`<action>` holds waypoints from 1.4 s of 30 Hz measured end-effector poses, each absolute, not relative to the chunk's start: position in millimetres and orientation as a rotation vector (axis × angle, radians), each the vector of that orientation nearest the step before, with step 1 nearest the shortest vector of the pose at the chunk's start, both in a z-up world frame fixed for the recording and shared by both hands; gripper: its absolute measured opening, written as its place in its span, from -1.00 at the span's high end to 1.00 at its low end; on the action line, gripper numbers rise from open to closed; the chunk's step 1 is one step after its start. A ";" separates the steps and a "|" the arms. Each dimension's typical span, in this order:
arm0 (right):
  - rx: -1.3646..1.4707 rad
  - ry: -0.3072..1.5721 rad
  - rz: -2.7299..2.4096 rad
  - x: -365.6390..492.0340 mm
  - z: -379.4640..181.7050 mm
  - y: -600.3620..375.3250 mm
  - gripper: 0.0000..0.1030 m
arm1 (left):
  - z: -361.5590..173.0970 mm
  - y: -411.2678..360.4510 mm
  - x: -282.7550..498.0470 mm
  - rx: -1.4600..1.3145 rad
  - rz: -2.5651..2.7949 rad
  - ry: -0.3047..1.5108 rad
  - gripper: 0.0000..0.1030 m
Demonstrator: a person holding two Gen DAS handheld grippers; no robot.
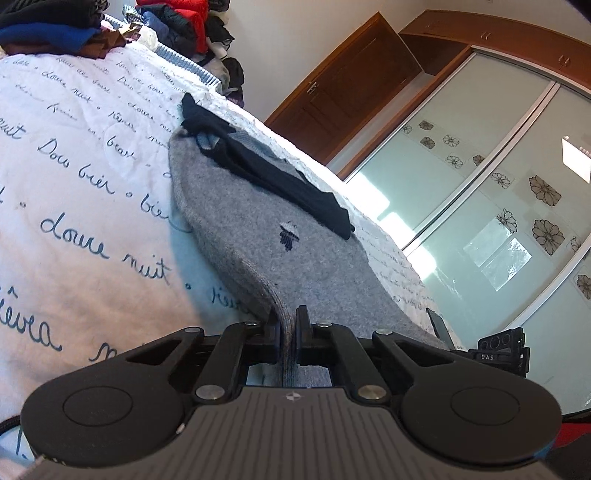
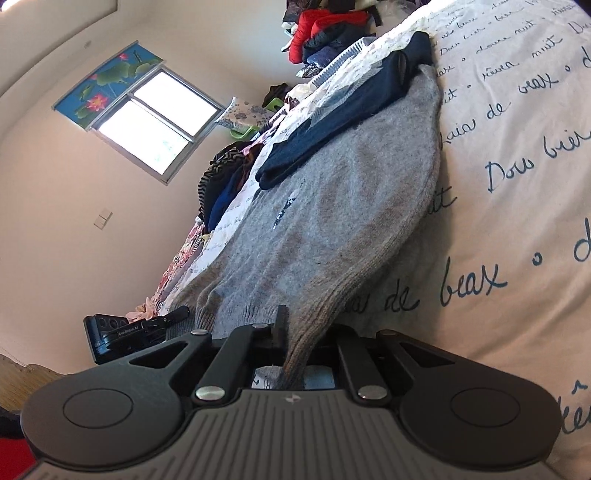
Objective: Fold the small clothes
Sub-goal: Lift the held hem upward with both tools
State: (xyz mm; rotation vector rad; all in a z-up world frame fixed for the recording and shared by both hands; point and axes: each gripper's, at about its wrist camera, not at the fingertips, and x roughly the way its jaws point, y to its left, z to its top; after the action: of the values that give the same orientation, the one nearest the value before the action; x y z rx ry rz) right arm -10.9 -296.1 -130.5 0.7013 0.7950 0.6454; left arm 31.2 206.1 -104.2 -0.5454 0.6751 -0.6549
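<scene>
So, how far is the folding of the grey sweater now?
Done: the navy sleeve is already folded in across the grey sweater, which lies on the lettered bedspread. In hand: the left tongs and the right tongs are each shut on a corner of the hem. Left: the hem is not yet brought up to the collar end, and a pile of clothes waits behind.

Right claw (image 2: 291, 343) pinches grey sweater (image 2: 332, 221) hem (navy sleeve (image 2: 332, 122) across it) on bedspread (image 2: 517, 184).
</scene>
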 end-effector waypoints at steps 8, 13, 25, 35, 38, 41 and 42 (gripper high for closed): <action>0.635 0.717 0.575 6.0 -105.8 -290.5 0.89 | -75.6 194.9 39.0 -0.544 -0.627 0.595 0.88; 0.560 0.669 0.506 18.2 -91.3 -281.9 0.89 | -60.6 181.5 42.7 -0.495 -0.590 0.540 0.88; 0.463 0.658 0.469 12.0 -79.9 -267.1 0.89 | -89.4 200.0 52.2 -0.520 -0.429 0.749 0.14; 0.481 0.713 0.450 1.9 -94.3 -274.1 0.89 | -116.9 218.1 34.1 -0.755 -0.440 0.702 -0.76; 0.489 0.717 0.458 1.9 -97.9 -274.3 0.89 | -125.7 218.8 37.3 -0.853 -0.460 0.630 -0.76; 0.487 0.727 0.461 1.8 -100.4 -273.3 0.89 | -129.2 222.9 46.8 -0.995 -0.512 0.594 -0.75; 0.485 0.729 0.462 1.6 -100.4 -273.0 0.89 | -127.3 222.5 49.2 -1.017 -0.562 0.596 -0.75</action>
State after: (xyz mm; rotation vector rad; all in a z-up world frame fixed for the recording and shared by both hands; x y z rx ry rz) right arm 1.6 -273.0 -100.4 0.4852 0.7288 0.4622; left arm 49.2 222.5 -127.3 -1.0171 0.5957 -0.5616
